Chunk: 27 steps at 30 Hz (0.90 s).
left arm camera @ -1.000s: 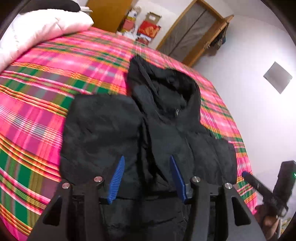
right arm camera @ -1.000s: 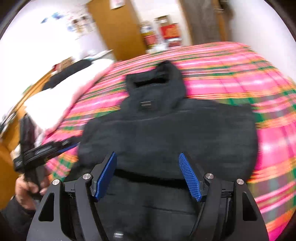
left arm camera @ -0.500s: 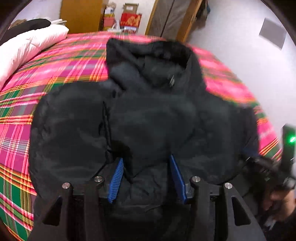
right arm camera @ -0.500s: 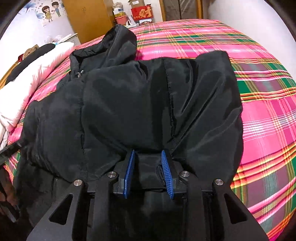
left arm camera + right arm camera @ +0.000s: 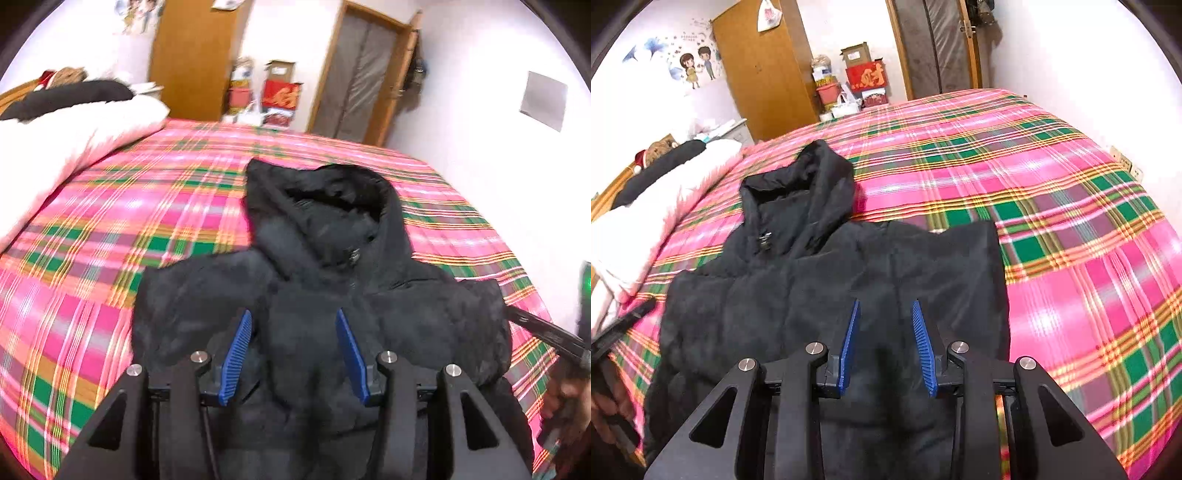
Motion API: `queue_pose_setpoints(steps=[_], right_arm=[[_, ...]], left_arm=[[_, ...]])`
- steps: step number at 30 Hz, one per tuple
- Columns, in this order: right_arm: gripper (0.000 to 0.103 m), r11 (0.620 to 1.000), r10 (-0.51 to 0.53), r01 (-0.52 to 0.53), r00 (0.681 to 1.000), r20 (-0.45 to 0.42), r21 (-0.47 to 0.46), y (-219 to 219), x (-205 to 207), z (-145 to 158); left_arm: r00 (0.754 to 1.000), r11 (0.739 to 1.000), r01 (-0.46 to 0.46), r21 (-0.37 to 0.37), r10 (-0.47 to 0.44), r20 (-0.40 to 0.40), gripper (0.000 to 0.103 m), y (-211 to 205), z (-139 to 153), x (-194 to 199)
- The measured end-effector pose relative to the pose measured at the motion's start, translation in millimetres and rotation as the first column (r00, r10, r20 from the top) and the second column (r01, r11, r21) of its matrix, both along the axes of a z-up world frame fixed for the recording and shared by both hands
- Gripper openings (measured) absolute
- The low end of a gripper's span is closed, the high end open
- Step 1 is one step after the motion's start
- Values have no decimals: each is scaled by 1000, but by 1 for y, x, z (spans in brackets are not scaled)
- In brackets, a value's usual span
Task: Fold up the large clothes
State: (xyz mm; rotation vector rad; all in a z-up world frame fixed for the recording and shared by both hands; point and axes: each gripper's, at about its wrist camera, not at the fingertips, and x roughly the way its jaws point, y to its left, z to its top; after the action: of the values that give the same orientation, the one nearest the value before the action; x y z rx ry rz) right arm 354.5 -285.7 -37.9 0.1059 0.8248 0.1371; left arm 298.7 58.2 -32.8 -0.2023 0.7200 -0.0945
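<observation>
A black hooded puffer jacket (image 5: 332, 295) lies front-up on the pink plaid bedspread (image 5: 110, 240), hood (image 5: 332, 199) toward the far end and sleeves folded in. My left gripper (image 5: 293, 317) hovers over its lower left part. Its jaws are closing, with fabric between the blue pads but no visible pinch. My right gripper (image 5: 884, 306) sits at the jacket (image 5: 812, 295)'s lower right, pads narrowed with dark fabric filling the gap between them. The hem under both grippers is hidden. Each view shows the other gripper at its edge, the right gripper (image 5: 546, 332) and the left gripper (image 5: 624, 325).
A white quilt (image 5: 55, 147) with a dark garment on it lies along the bed's left side. Plaid bedspread (image 5: 1071, 221) stretches right of the jacket. Beyond the bed stand a wooden wardrobe (image 5: 192, 55), stacked boxes (image 5: 277, 92) and a door (image 5: 358, 74).
The right jaws went from wide to narrow around jacket fabric. Both grippers dropped close onto the jacket, then drew back, so it looks farther away. The left pads moved slightly closer.
</observation>
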Motion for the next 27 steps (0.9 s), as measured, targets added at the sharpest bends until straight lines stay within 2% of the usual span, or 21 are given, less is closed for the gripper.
queue_pose_setpoints(steps=[2, 4, 5, 6, 8, 12, 14, 16, 19, 20, 23, 25, 27], right_arm=[[31, 1000, 5, -5, 1000, -28, -16, 0, 15, -12], [31, 999, 7, -9, 998, -68, -38, 4, 29, -27], [31, 999, 6, -11, 996, -87, -50, 5, 34, -35], [31, 998, 10, -16, 995, -103, -58, 7, 38, -43], [31, 998, 17, -25, 993, -120, -63, 9, 42, -55], [30, 997, 2, -12, 991, -136, -78, 14, 47, -68], [30, 995, 2, -16, 991, -137, -101, 17, 46, -70], [30, 991, 7, -28, 987, -159, -131, 20, 47, -68], [30, 989, -5, -21, 985, -174, -147, 20, 45, -49], [30, 991, 0, -20, 990, -144, -134, 19, 34, -33], [30, 995, 33, -40, 996, -77, -90, 18, 6, -7], [30, 996, 53, -59, 995, -86, -70, 19, -13, -6], [30, 994, 65, -74, 992, -110, -78, 22, -22, -17]], left_arm=[[999, 998, 40, 50, -40, -5, 50, -10, -9, 12], [996, 992, 47, 121, -38, -75, 50, -19, -32, 33], [992, 990, 56, 128, -40, -122, 50, -20, -47, 44], [987, 992, 66, 108, -49, -156, 50, -18, -61, 49], [984, 996, 69, 64, -57, -168, 51, -13, -77, 54], [985, 992, 86, 95, -71, -160, 51, -16, -83, 53], [985, 992, 88, 86, -74, -154, 51, -14, -87, 52], [985, 993, 86, 82, -73, -156, 51, -14, -88, 53], [980, 995, 74, 64, -60, -190, 48, -10, -75, 53], [980, 996, 62, 59, -50, -192, 45, -7, -64, 50], [991, 995, 46, 87, -35, -125, 43, 1, -30, 27], [995, 995, 43, 93, -35, -91, 43, 8, -17, 9], [995, 994, 30, 101, -20, -102, 43, 16, -19, -4]])
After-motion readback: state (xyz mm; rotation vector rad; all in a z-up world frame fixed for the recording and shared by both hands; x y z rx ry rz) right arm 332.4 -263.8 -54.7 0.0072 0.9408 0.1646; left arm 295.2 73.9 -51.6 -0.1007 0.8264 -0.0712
